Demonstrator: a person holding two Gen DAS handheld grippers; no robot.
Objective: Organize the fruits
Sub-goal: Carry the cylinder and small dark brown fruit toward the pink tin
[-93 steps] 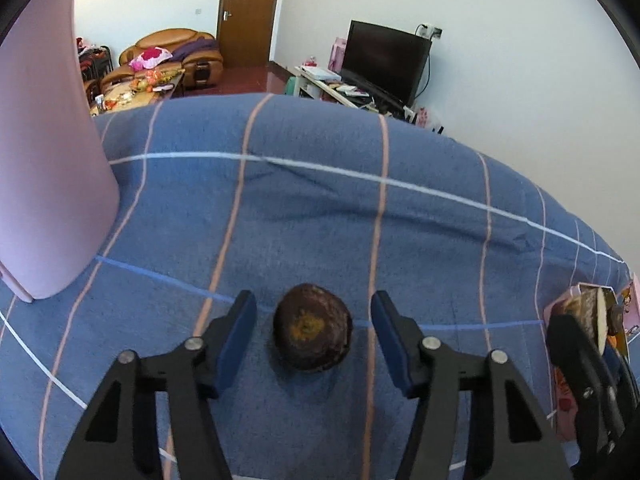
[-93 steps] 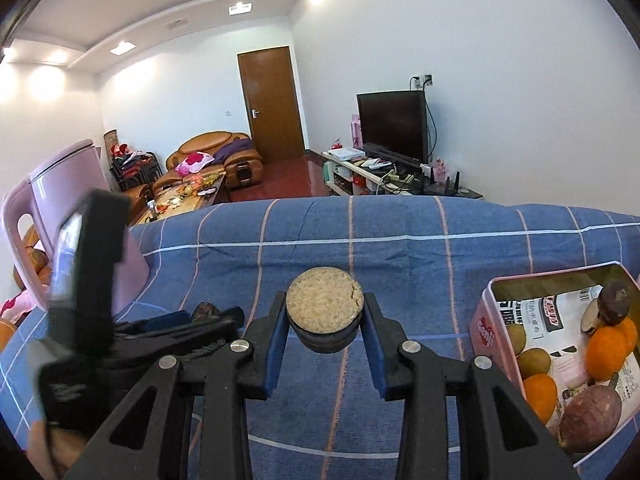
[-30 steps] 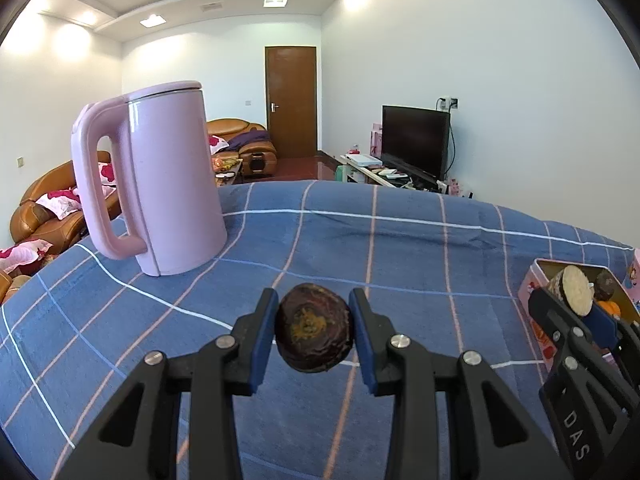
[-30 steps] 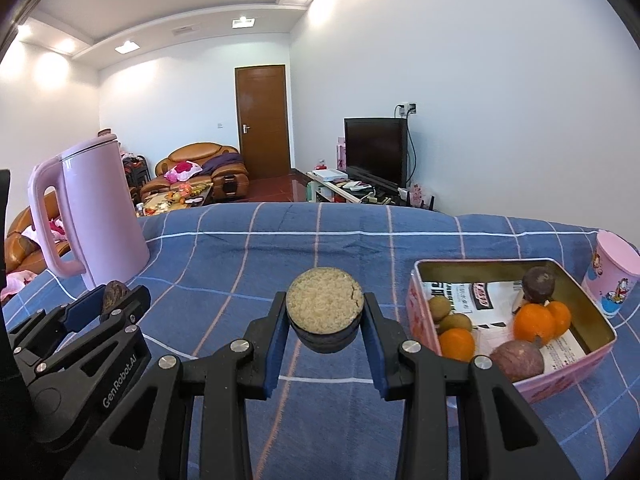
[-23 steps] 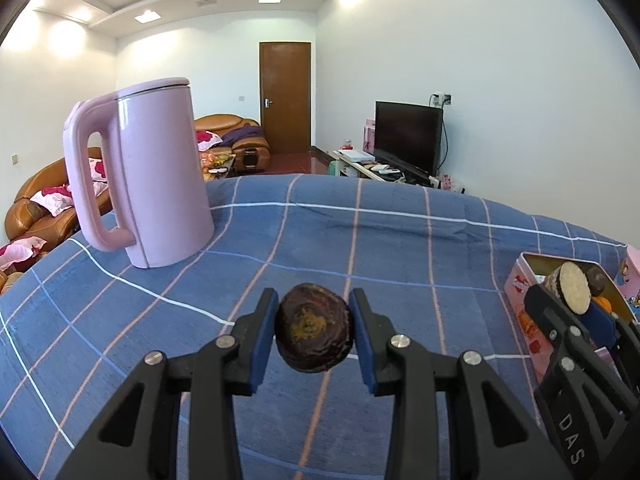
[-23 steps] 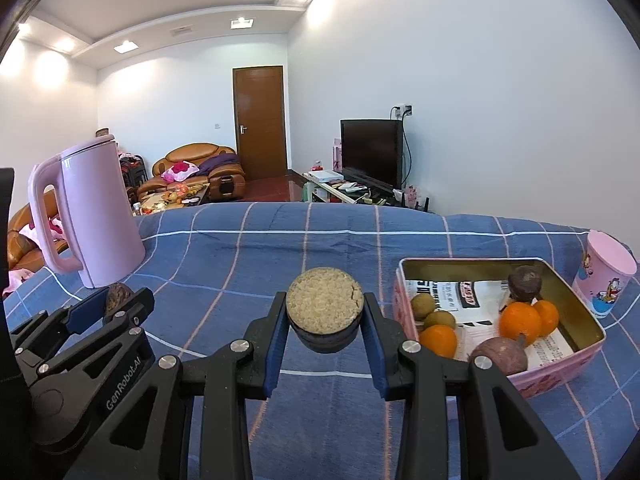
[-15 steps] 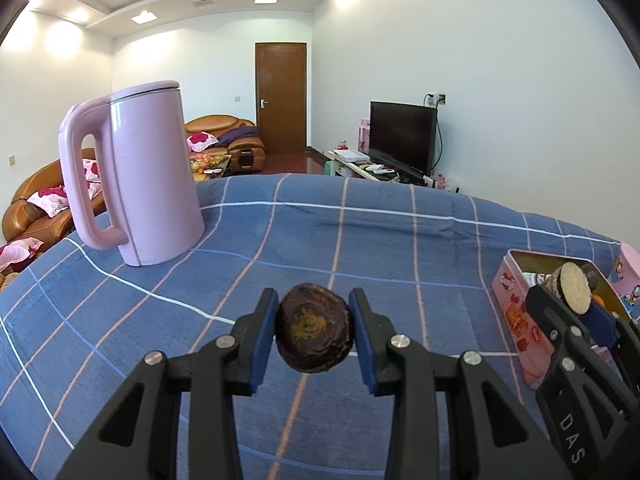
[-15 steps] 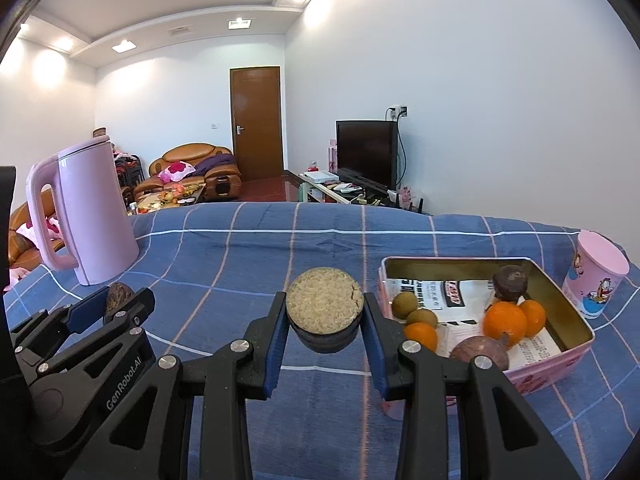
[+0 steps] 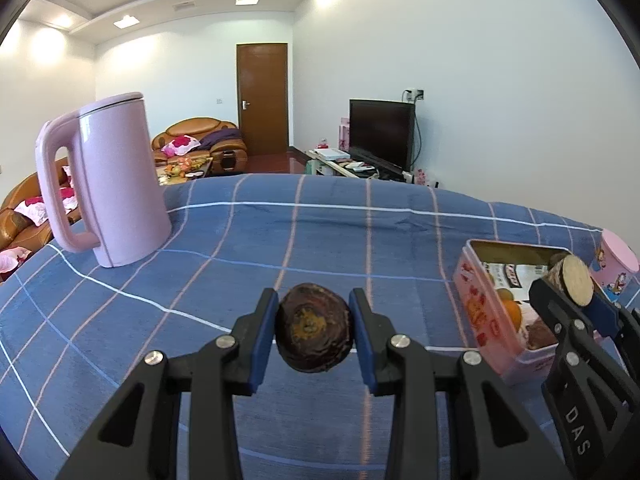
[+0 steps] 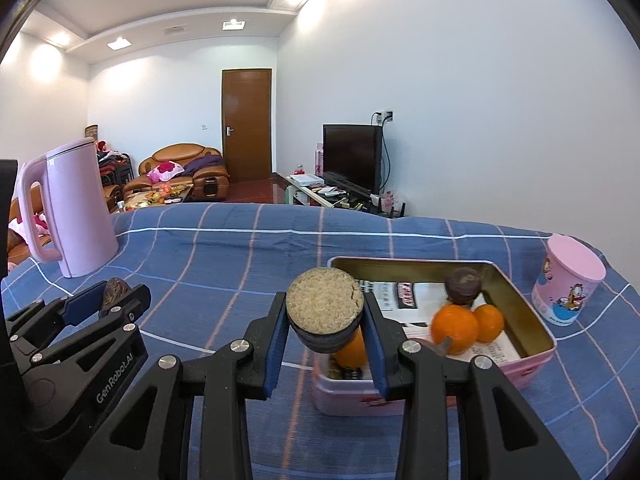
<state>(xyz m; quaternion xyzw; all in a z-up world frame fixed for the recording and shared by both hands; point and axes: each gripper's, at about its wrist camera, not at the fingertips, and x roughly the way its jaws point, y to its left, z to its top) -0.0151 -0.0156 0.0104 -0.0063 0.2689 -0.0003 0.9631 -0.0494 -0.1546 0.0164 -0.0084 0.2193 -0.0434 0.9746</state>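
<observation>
Left gripper: the black left gripper with blue pads sits low in the centre of its own view, clamped on a dark brown wrinkled round fruit, one pad on each flank.
Right gripper: the black right gripper with blue pads is clamped on a dark round fruit half with a pale grainy cut face, centre of its view, cut face tilted up toward the camera.
Where the fruit goes: a pink rectangular tin with a printed paper lining lies at the lower right of the right view on the blue checked cloth. Inside are oranges and another dark round fruit.
How the whole fruit should handle: light, I'd judge, with a leathery shell that dents if squeezed hard. The wrinkles give grip; holding across the widest part looks sound.
How the cut half should handle: light too, but the open face looks crumbly or moist. Best held by the rind only, face kept up so nothing spills.
Pose: both grippers point forward and somewhat downward, side by side. The right one is in line with the tin's near wall; the left is beside the tin, apart from it.
Bystanders: a tall pink kettle stands at the left, a pink cartoon cup just right of the tin.
</observation>
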